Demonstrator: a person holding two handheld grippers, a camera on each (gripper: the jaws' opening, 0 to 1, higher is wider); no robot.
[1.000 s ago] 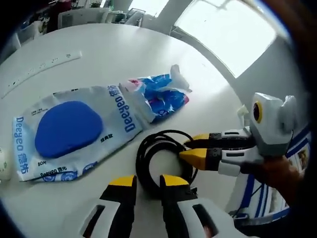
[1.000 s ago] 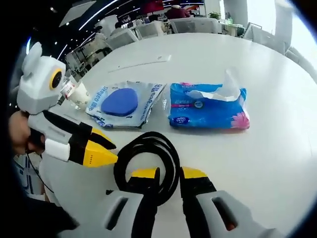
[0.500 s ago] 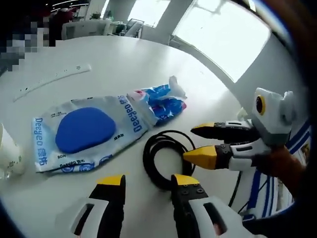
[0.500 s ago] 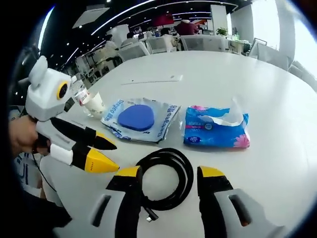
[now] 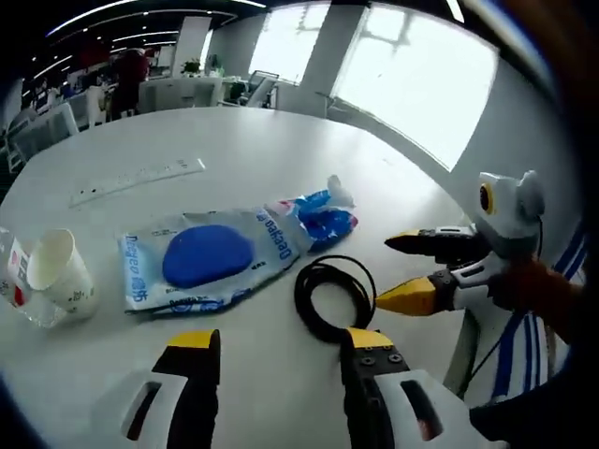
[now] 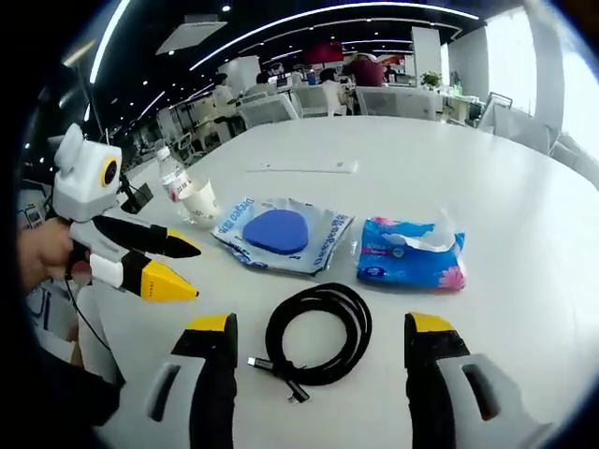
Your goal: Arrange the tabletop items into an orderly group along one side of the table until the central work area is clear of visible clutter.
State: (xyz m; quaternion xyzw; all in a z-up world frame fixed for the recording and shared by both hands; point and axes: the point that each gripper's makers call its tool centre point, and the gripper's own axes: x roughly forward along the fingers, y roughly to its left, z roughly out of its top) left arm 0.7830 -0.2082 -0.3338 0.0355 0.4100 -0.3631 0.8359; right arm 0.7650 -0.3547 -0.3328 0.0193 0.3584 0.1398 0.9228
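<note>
A coiled black cable (image 5: 334, 298) (image 6: 319, 332) lies flat on the white table (image 6: 524, 234), free of both grippers. My left gripper (image 5: 281, 342) hovers open just short of it; it also comes into the right gripper view (image 6: 182, 265) from the left. My right gripper (image 6: 323, 324) stands wide open above the coil, and enters the left gripper view (image 5: 404, 271) from the right. Beyond the cable lie a white pouch with a blue oval (image 5: 201, 262) (image 6: 281, 234) and a blue wet-wipe pack (image 5: 323, 213) (image 6: 412, 257). Both grippers hold nothing.
A paper cup (image 5: 62, 274) (image 6: 199, 200) and a plastic bottle (image 5: 13, 281) (image 6: 171, 181) stand at the table's near-left edge. A white power strip (image 5: 140, 178) (image 6: 304, 167) lies farther back. Office desks and chairs stand beyond the table, with a person in a striped sleeve (image 5: 496, 365) beside it.
Both grippers have let go of the cable, opened wide and drawn back from it. The cable now lies loose on the table.
</note>
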